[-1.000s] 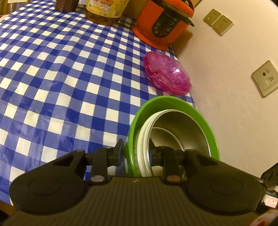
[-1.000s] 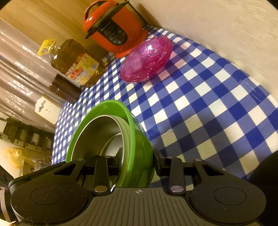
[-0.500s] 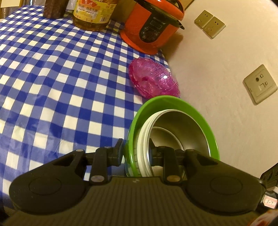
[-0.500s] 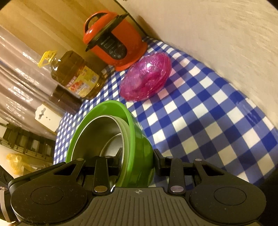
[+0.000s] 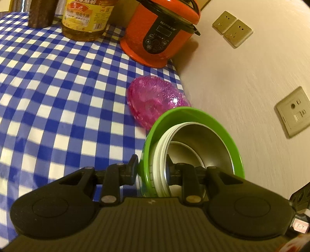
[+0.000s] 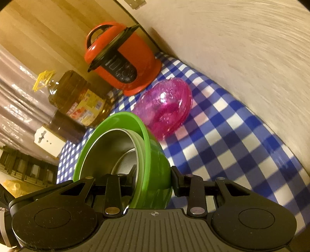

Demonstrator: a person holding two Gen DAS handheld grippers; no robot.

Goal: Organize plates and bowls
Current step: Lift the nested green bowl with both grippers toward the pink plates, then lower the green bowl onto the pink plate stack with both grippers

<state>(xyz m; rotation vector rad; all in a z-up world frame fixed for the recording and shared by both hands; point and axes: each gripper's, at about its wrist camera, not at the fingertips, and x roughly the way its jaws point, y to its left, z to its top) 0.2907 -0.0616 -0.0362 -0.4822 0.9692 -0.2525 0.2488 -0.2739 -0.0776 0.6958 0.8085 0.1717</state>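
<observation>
Two bowls are nested, steel bowl (image 5: 203,143) inside green bowl (image 5: 193,116), both carried, left gripper (image 5: 152,166) and right gripper (image 6: 153,178) each clamped on opposite rims; pink bowl (image 5: 153,100) on the bench (image 5: 58,77) remains unstacked.

A home kitchen or dining corner is shown. The worktop (image 5: 58,97) is covered with a blue-and-white checked cloth and is set against a papered wall (image 5: 242,77) fitted with sockets (image 5: 232,29). An orange cooker (image 5: 160,36), a large oil bottle (image 5: 87,17) and a dark jar (image 5: 41,13) are stood at its far end. Bowls (image 6: 164,108) are seen, and a wooden panel (image 6: 48,34) behind.
</observation>
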